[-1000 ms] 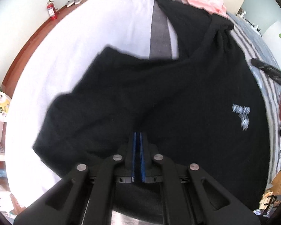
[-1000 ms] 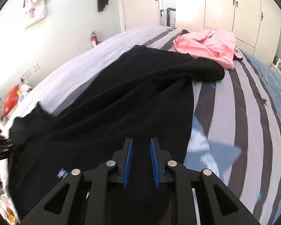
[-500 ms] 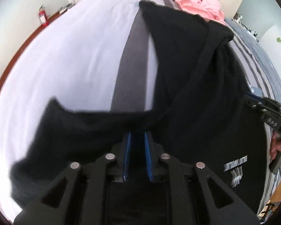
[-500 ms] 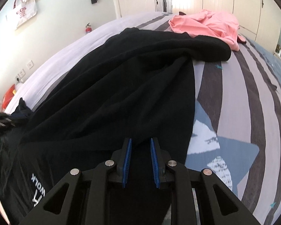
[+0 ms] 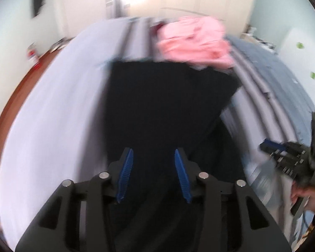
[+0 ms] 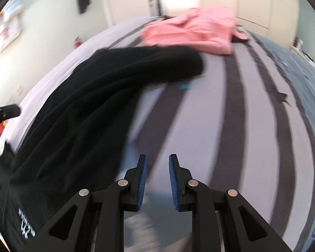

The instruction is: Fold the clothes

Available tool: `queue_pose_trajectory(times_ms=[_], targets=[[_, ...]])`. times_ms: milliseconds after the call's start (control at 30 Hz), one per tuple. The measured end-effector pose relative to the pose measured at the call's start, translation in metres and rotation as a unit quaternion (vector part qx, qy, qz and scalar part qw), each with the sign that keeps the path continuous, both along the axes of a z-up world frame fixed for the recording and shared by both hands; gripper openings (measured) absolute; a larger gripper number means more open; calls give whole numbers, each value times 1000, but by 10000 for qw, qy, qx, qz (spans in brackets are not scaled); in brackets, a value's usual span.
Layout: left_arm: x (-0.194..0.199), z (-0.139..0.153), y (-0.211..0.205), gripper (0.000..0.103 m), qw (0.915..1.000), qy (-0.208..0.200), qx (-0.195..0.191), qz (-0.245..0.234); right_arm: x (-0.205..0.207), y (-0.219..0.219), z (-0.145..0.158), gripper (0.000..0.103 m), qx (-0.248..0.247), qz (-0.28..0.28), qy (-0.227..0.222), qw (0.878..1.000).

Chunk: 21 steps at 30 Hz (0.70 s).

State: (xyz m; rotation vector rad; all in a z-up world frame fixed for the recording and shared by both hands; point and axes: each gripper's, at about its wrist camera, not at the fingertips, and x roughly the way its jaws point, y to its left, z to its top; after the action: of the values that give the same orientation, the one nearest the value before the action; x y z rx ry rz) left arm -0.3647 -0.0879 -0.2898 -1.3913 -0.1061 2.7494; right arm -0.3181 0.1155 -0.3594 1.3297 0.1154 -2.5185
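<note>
While both our grippers, left [image 5: 154,173] and right [image 6: 156,180], gape empty, the black top [image 5: 163,109] lies doubled lengthwise mid-frame on the bed [image 6: 252,113], so we judge one fold laid; next calls for regripping an edge.

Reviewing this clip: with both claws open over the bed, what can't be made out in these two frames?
- Left wrist view: motion blur smears the black garment and pink garment; their folds and edges are unreadable.
- Left wrist view: the left claw hides the black garment's near end.
- Right wrist view: the white print on the black garment is too blurred to read.
- Right wrist view: the right claw hides the bed beneath it.
</note>
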Motion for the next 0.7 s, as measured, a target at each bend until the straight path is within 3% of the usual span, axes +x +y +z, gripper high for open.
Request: queue_pose_trajectory(times_ms=[67, 333, 400, 467, 567, 700], targets=[[-47, -5, 39, 49, 9991, 69, -151, -396, -14, 19, 5, 19, -37, -104, 45, 9999], [-107, -38, 111, 56, 9852, -373, -1117, -1249, -31, 82, 9, 21, -115, -468, 40, 9988], [-116, -45, 121, 50, 9802, -467, -1305, -1414, -27, 94, 5, 21, -118, -547, -25, 9984], [-113, -48, 111, 11, 9791, -478, -1325, -1470, -25, 101, 0, 21, -85, -592, -85, 9982], [-114, -28, 89, 5, 9844, -279, -966, -1447, -23, 108, -6, 21, -47, -664, -176, 9976], [-127, 7, 23, 5, 9940, 36, -517, -964, -20, 107, -7, 21, -55, -777, -261, 9966]])
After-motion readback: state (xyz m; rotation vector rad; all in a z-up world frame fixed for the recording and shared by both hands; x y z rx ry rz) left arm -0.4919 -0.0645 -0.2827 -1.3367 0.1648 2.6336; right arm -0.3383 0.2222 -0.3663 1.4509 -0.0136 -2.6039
